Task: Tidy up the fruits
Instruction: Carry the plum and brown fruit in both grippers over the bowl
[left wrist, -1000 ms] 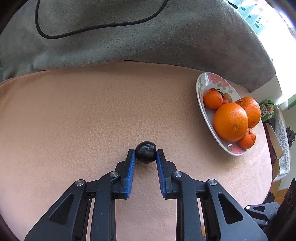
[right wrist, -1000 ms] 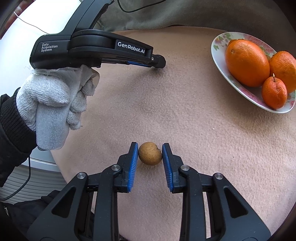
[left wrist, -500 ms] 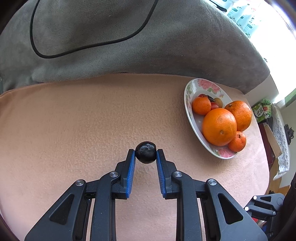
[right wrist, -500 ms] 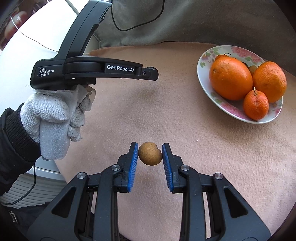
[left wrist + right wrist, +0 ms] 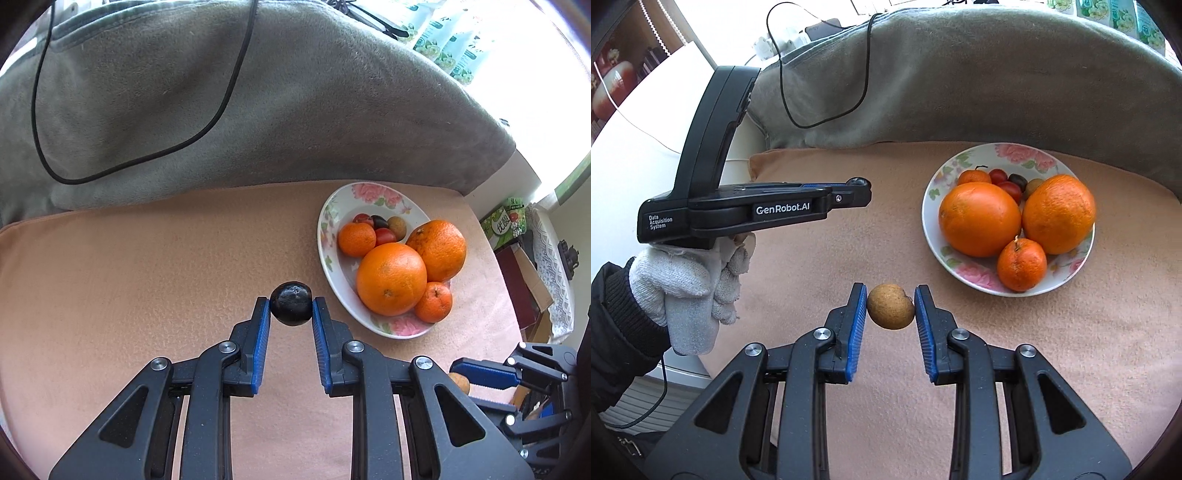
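My left gripper [image 5: 291,310] is shut on a small black round fruit [image 5: 291,303] and holds it above the peach cloth, left of the floral plate [image 5: 334,258]. My right gripper [image 5: 891,308] is shut on a small brown round fruit [image 5: 891,306], held above the cloth in front and left of the same plate [image 5: 932,229]. The plate holds two big oranges [image 5: 979,218], small tangerines [image 5: 1021,264], cherry tomatoes [image 5: 998,175] and other small fruits. The left gripper body [image 5: 757,210] shows in the right wrist view, and the right gripper's fingertips [image 5: 484,373] show at the lower right of the left wrist view.
A grey blanket [image 5: 258,110] with a black cable [image 5: 221,99] rises behind the peach-covered surface [image 5: 129,277]. A white table [image 5: 646,122] lies to the left. Boxes and green packets [image 5: 506,225] stand past the right edge.
Both grippers have risen and pulled back with their fruits held; the plate now appears farther off and more blanket is in view.
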`<state>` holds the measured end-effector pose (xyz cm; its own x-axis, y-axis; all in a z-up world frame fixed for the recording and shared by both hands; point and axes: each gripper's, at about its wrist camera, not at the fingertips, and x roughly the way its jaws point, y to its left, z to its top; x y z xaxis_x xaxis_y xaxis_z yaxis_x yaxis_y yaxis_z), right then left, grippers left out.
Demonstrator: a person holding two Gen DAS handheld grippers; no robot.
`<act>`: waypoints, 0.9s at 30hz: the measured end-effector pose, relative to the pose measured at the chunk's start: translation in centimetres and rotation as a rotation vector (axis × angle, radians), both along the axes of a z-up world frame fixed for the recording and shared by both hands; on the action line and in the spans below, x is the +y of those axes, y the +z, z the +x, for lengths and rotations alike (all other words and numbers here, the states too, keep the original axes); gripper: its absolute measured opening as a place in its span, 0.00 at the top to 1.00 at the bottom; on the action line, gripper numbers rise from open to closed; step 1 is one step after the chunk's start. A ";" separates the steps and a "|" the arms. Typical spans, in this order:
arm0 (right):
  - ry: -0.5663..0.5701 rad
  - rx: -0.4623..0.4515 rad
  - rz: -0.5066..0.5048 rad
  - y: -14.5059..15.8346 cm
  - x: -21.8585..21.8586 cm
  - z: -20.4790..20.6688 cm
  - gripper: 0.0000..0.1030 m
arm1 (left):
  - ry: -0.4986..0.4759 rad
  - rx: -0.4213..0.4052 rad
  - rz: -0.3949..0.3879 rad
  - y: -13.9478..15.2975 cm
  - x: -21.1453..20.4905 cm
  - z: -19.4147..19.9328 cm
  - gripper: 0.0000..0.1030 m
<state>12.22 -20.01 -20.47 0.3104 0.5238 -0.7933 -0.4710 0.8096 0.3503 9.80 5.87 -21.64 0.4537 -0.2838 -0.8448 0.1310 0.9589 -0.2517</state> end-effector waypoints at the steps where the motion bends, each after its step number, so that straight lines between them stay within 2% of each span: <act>1: -0.007 -0.007 -0.001 0.2 -0.3 0.4 0.73 | -0.003 -0.004 -0.002 0.2 -0.2 0.1 0.79; 8: -0.039 -0.053 -0.002 1.2 -1.9 2.7 0.73 | -0.009 -0.040 -0.001 1.7 -1.7 1.3 0.79; 15: -0.052 -0.091 -0.006 1.9 -2.8 4.6 0.73 | -0.027 -0.053 0.002 1.9 -4.1 2.5 0.79; 27: -0.104 -0.081 0.009 1.4 -5.6 7.9 0.73 | -0.064 -0.047 0.002 1.5 -7.3 4.1 0.79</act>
<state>20.16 -25.63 -19.10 0.4266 0.4921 -0.7588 -0.4118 0.8527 0.3215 13.91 -1.42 -20.12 0.4737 -0.3121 -0.8235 0.2038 0.9486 -0.2423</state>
